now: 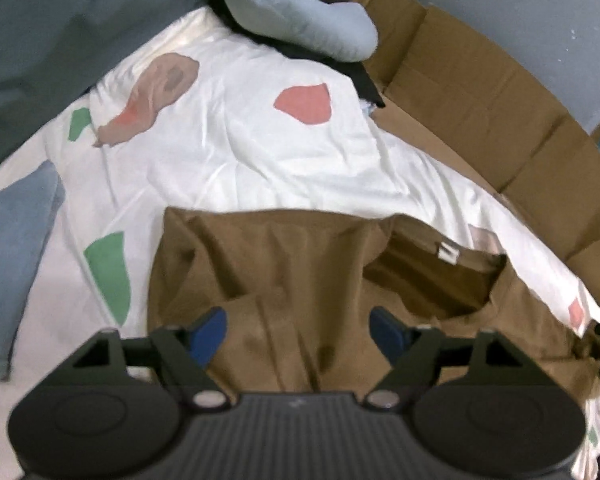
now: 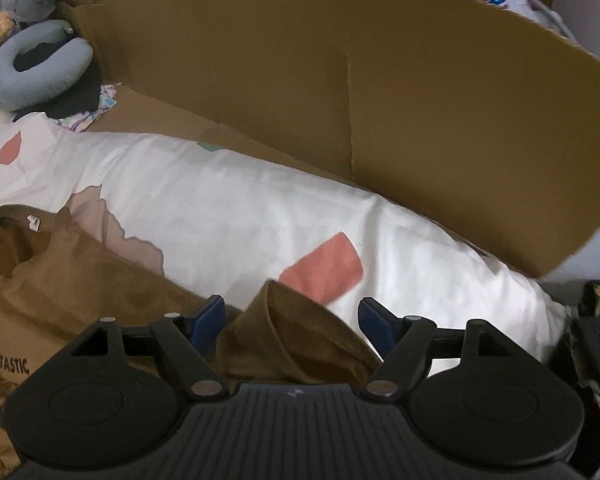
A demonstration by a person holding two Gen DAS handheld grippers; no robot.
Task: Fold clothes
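On the white bedsheet (image 1: 240,160) with pink and green patches: brown T-shirt (image 1: 268,272), crumpled, collar and tag toward the far right. Above its body, left hand-held gripper (image 1: 298,330), blue pads spread wide, nothing pinched. Over a brown sleeve (image 2: 296,332), right hand-held gripper (image 2: 291,322), likewise wide open, sleeve between the pads but not pressed. At the far end, grey neck pillow (image 2: 40,76). Along the right, cardboard sheet (image 2: 380,100). At the left edge, blue garment (image 1: 12,248).

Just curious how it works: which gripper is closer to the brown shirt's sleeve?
Right. The right gripper straddles the sleeve, jaws open. The left gripper hovers over the brown shirt body, beside the collar.
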